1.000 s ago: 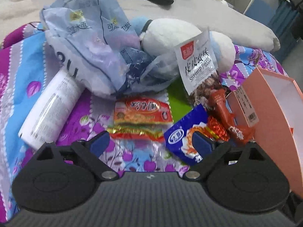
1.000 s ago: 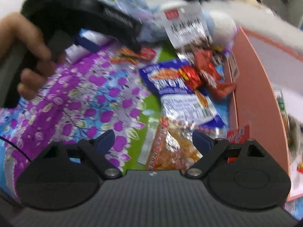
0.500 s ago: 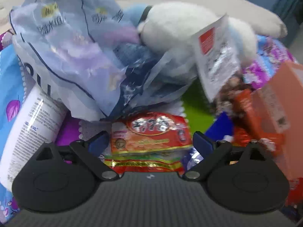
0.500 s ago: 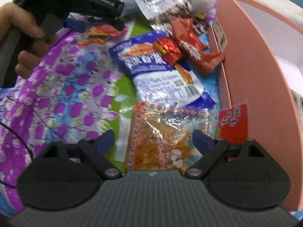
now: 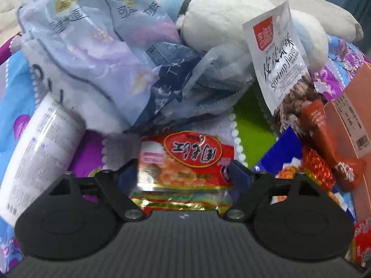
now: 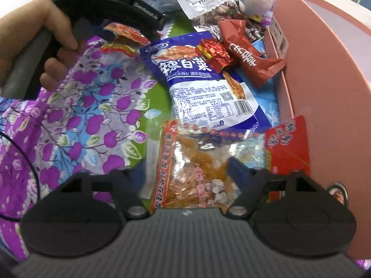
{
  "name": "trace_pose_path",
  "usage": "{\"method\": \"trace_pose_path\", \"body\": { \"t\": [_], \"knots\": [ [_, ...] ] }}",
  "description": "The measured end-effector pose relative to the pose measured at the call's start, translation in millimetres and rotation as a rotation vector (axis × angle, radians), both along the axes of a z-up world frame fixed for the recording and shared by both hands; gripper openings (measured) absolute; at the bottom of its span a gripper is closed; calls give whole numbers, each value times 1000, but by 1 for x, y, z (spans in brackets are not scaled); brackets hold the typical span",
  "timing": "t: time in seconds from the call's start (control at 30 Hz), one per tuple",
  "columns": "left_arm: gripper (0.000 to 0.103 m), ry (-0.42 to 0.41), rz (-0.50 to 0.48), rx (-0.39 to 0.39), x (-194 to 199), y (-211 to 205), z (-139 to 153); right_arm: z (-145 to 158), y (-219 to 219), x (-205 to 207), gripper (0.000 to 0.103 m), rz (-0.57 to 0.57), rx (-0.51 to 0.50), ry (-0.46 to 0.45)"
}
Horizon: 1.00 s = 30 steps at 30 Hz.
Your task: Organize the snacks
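Observation:
A red snack packet [image 5: 185, 159] lies on the flowered cloth with a second, striped packet [image 5: 180, 201] under its near edge. My left gripper [image 5: 183, 173] straddles it, jaws closing, and both pads touch its side edges. In the right wrist view, a clear packet of yellow-orange snack [image 6: 197, 162] lies between the fingers of my right gripper [image 6: 185, 173]. Those jaws are closing too. The right fingertip sits over the packet's right part, and a gap remains at the left fingertip. A pink box [image 6: 324, 92] stands open just to the right.
A blue packet [image 6: 197, 88], red wrapped sweets [image 6: 250, 55] and a shrimp-flavour packet [image 5: 278, 64] crowd the box's left wall. A white plush toy [image 5: 231, 23], pale blue bags [image 5: 92, 46] and a white tube [image 5: 41, 150] lie behind. A hand [image 6: 34, 30] holds the left gripper.
Both grippers came down onto the cloth, each over its own packet. Both pairs of jaws have narrowed, and the left pads now reach the red packet's edges.

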<state>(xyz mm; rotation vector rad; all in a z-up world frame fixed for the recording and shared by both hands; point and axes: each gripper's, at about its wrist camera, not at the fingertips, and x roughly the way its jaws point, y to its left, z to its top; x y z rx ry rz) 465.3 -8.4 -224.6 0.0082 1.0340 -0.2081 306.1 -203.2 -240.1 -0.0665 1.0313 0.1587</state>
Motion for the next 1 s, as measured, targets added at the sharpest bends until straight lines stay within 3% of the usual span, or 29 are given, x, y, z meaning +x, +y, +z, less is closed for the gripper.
{"method": "trace_pose_path", "body": {
  "t": [0.1, 0.2, 0.33, 0.4, 0.5, 0.63, 0.83, 1.0],
  "knots": [
    [67, 2, 41, -36, -13, 12, 5, 5, -6, -3, 54, 7, 11, -13],
    [50, 18, 96, -120, -27, 30, 8, 12, -10, -7, 40, 22, 25, -26],
    [18, 27, 163, -213, -48, 48, 9, 16, -7, -18, 34, 59, 12, -51],
    [11, 19, 189, -258, -61, 56, 9, 18, -7, -24, 32, 69, 11, -72],
    [5, -12, 227, -324, -82, 66, 12, 20, -7, -35, 29, 67, 23, -96],
    [1, -56, 233, -341, -111, 61, 20, 25, -2, -54, 28, 89, 10, -132],
    [0, -68, 265, -377, -169, 73, 38, 41, 7, -84, 27, 125, 12, -151],
    [0, -52, 303, -397, -221, 92, 35, 47, 15, -102, 26, 150, 7, -167]
  ]
}}
